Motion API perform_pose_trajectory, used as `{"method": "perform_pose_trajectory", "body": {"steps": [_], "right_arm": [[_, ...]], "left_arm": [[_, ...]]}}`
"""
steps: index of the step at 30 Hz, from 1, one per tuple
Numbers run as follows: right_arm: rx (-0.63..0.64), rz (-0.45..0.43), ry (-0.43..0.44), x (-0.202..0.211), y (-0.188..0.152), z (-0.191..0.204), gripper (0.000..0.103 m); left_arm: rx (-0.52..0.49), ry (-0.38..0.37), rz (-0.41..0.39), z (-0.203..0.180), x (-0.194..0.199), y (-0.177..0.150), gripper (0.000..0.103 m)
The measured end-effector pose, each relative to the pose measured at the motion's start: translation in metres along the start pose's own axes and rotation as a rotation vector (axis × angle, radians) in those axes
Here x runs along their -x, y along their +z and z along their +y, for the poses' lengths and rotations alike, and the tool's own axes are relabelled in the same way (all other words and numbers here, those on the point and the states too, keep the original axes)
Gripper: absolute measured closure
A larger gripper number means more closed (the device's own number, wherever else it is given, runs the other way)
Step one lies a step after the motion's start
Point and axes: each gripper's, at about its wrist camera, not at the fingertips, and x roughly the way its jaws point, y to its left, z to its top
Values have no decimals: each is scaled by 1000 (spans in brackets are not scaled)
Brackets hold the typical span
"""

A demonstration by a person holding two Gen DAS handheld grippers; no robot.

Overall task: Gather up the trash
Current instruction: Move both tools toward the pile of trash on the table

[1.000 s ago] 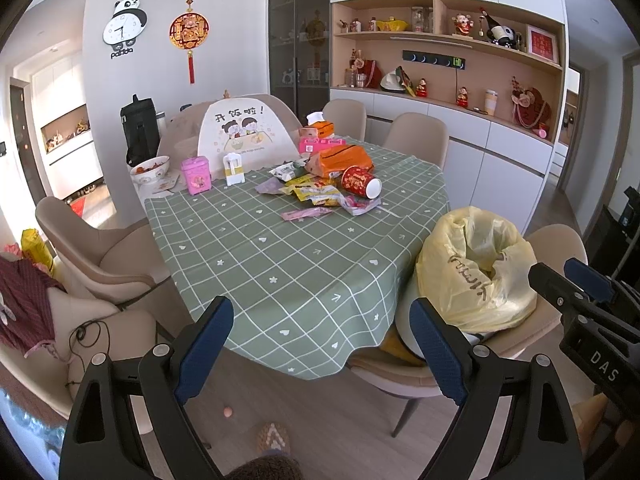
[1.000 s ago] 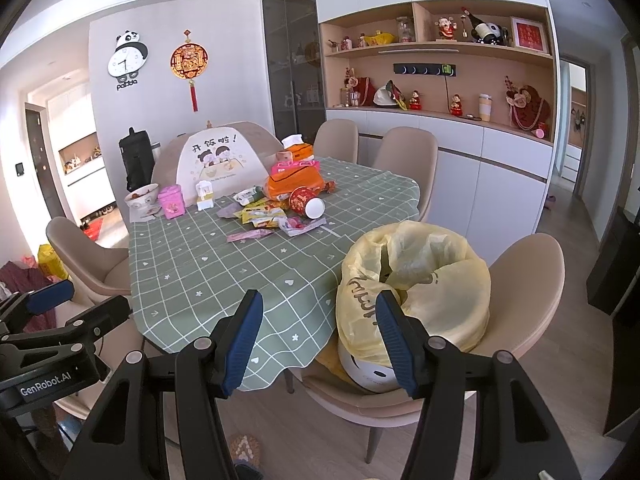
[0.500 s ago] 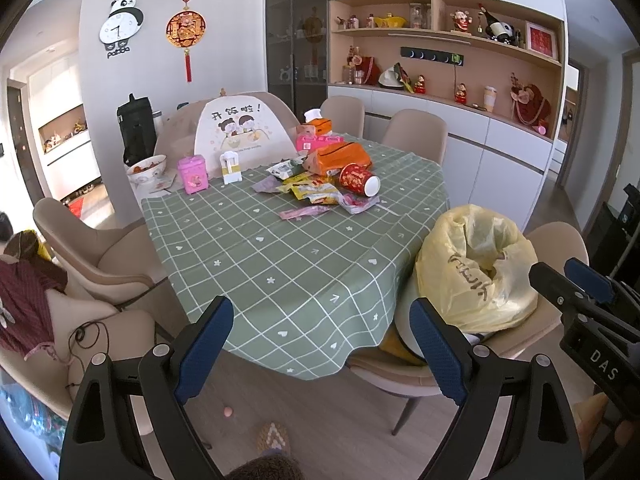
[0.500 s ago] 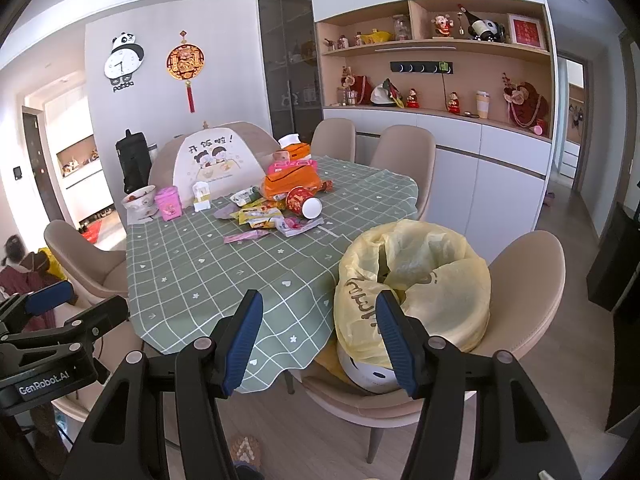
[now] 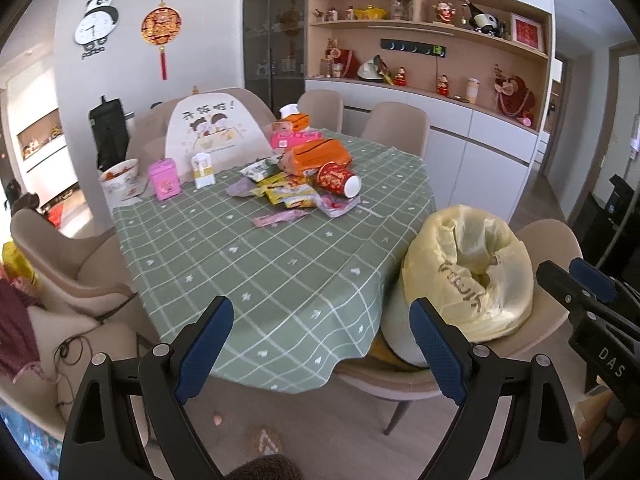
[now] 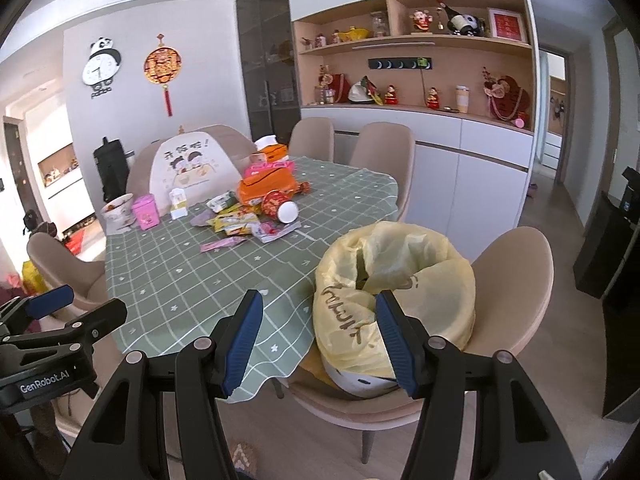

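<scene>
A pile of snack wrappers, a red paper cup on its side and an orange pack lie at the far side of the green checked table. The pile also shows in the right wrist view. A yellow trash bag sits open on a beige chair at the table's near right. My left gripper is open and empty, short of the table's near edge. My right gripper is open and empty, just in front of the bag.
A pink tin, a small white box and a bowl stand at the table's far left. Tissue boxes stand at the back. Beige chairs ring the table. A cabinet wall is at the right.
Both views have shifted slightly; the table and bag sit a little nearer. Both grippers stay open and empty. Nothing on the table has moved.
</scene>
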Motion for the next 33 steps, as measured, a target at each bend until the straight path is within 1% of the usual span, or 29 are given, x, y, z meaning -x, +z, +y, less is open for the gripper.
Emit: {"method": "perform_pose_trajectory", "body": {"steps": [6,12,16,20,25,29,33], "right_arm": [[-12,12,-43,-25,17,0,47],[-37,25,-105,-68,44,6,47],[-78,35,-148,-102,65,9,47],[-130,56,-204,-138,86,16,47],[-174,95,-252,-179,110,30,47],[-157,134,-271,-207,118,44,47],[-117,183,-246,-235,122,55,47]], "left_arm": [[-22,-90,9,10,-44,35,14],[-93,-161,-4,24,-99,86,14],[-124,-207,9,41,-141,122,14],[-145,-246,50,64,-196,161,14],[-176,-288,96,90,-248,191,14],[-195,-315,126,106,-285,206,14],[-174,-362,176,120,-322,220,14]]}}
